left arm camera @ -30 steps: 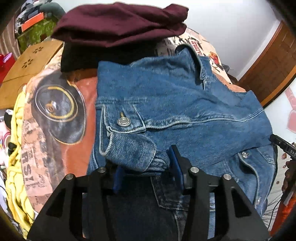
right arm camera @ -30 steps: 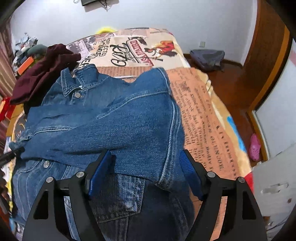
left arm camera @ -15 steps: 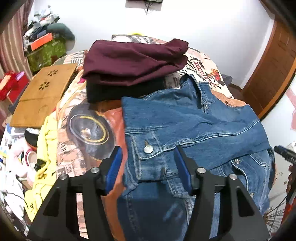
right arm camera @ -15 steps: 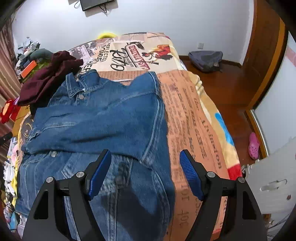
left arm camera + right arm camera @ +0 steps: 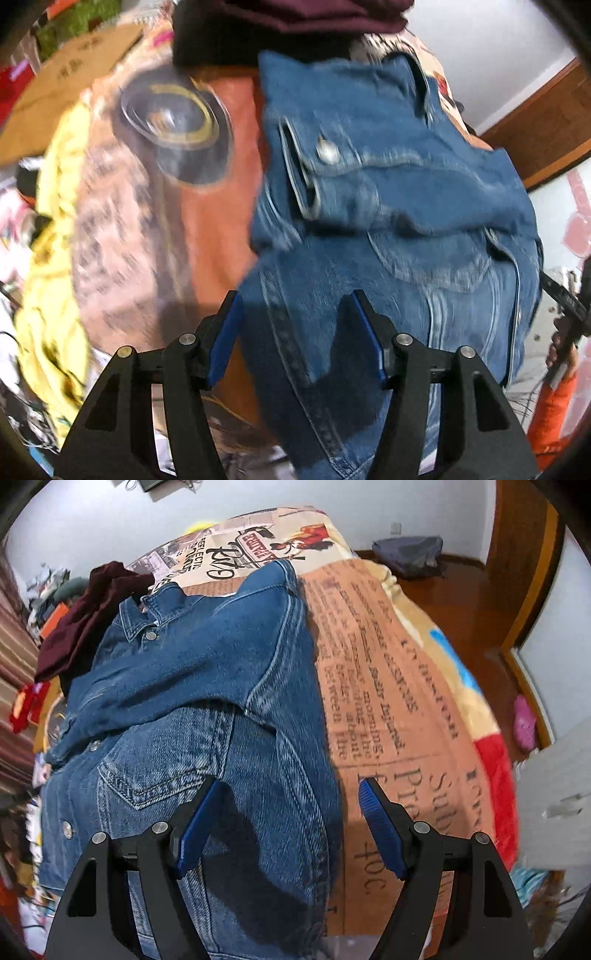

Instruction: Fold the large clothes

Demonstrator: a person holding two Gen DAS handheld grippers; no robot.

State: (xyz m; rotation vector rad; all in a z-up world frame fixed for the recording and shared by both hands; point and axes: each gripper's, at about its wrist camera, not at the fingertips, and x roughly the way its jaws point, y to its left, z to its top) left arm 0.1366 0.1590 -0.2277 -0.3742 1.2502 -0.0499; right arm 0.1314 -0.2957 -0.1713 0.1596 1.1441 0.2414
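A heap of dark maroon clothes [image 5: 85, 616] sits at the far left of the bed, just past the collar of the blue denim jacket [image 5: 207, 686], which lies spread on the newspaper-print orange blanket [image 5: 388, 686]. A yellow knitted cloth [image 5: 55, 258] hangs off the left side. The left gripper [image 5: 295, 332] hovers low over the jacket's near left edge, fingers apart, clamping nothing. The right gripper [image 5: 284, 827] hangs over its near right edge, likewise spread and empty.

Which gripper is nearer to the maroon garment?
Left. The left gripper is over the denim jacket edge facing the maroon garment; the right gripper is at the far edge.
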